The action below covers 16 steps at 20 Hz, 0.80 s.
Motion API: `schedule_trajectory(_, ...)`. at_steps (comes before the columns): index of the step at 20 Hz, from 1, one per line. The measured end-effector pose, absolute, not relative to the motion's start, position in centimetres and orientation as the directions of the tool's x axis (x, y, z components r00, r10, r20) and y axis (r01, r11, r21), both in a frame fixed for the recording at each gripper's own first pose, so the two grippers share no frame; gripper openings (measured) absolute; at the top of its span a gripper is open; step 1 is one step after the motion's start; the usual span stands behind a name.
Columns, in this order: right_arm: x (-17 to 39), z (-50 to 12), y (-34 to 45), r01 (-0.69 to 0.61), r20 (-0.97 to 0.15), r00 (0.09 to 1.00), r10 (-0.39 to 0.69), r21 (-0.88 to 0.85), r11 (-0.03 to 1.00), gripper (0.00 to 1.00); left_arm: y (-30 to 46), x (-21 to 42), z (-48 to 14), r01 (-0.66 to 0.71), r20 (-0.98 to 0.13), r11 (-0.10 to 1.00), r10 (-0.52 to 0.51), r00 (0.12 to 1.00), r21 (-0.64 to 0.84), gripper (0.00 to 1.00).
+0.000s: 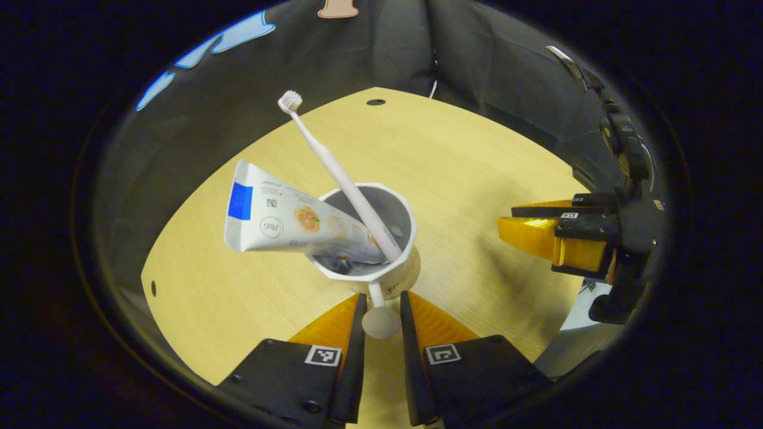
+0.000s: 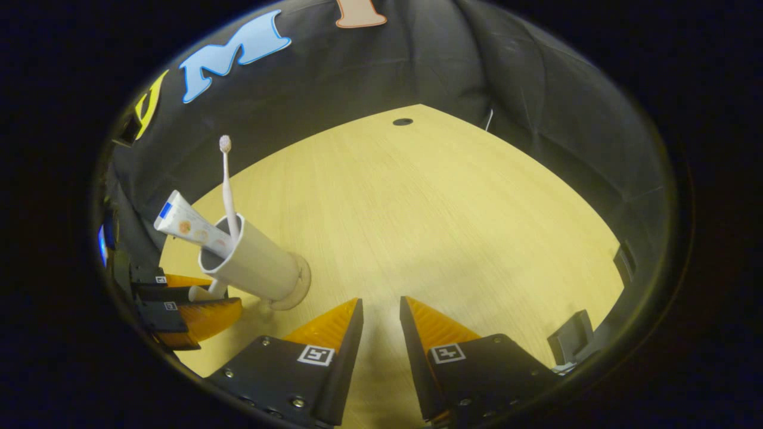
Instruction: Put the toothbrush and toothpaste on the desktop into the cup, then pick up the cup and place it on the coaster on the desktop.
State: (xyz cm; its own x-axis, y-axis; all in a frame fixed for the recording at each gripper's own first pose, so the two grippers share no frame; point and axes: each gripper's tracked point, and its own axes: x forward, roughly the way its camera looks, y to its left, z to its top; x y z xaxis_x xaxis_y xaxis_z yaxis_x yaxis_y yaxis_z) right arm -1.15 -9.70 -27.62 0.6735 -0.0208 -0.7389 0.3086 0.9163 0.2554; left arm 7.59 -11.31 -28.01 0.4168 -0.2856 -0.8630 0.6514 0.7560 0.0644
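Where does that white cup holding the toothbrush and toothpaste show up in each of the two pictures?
Left gripper view: white cup at centre, its handle between the left gripper fingers.
Right gripper view: the cup at lower left, standing on the round coaster.
Shared landmark: the dark hole at the wooden desktop's far edge.

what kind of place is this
Likely a staged recording booth, not a bathroom: a bare wooden desktop, a black cloth wall around it, and a cup holding toothbrush and toothpaste.
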Motion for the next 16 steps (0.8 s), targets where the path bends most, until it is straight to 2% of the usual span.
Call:
schedule_trajectory(5,-0.4,-25.9,-9.1,0.249,-0.716,0.698,0.012,0.259,0.933,0.45,-9.9,6.0,-27.4,0.576,-0.848,0.816,-0.262,0.461,0.061,0.36)
schedule_trajectory(7,0.0,-24.7,-8.8,0.211,-0.695,0.718,0.025,0.252,0.944,0.45,-9.0,5.4,-27.1,0.529,-0.838,0.846,-0.244,0.488,0.062,0.33)
schedule_trajectory(8,0.1,-24.0,-8.6,0.19,-0.685,0.728,0.034,0.249,0.95,0.45,-8.4,5.3,-26.9,0.503,-0.833,0.862,-0.23,0.504,0.067,0.38)
schedule_trajectory(10,0.5,-22.6,-8.2,0.143,-0.659,0.75,0.05,0.236,0.961,0.45,-7.1,4.8,-25.9,0.436,-0.815,0.897,-0.203,0.543,0.067,0.38)
schedule_trajectory(11,0.7,-21.8,-8.0,0.119,-0.646,0.761,0.059,0.228,0.966,0.45,-6.5,4.8,-25.4,0.397,-0.802,0.916,-0.19,0.566,0.063,0.33)
schedule_trajectory(12,0.8,-21.1,-7.6,0.095,-0.634,0.771,0.07,0.223,0.97,0.45,-5.8,4.8,-24.8,0.358,-0.785,0.932,-0.176,0.594,0.061,0.33)
schedule_trajectory(15,1.4,-18.7,-6.5,0.041,-0.596,0.795,0.114,0.24,0.97,0.45,-3.4,5.3,-22.2,0.243,-0.727,0.967,-0.115,0.676,0.072,0.42)
schedule_trajectory(16,1.6,-17.7,-6.3,0.025,-0.579,0.806,0.124,0.243,0.97,0.45,-2.5,5.8,-21.1,0.21,-0.705,0.975,-0.096,0.703,0.076,0.33)
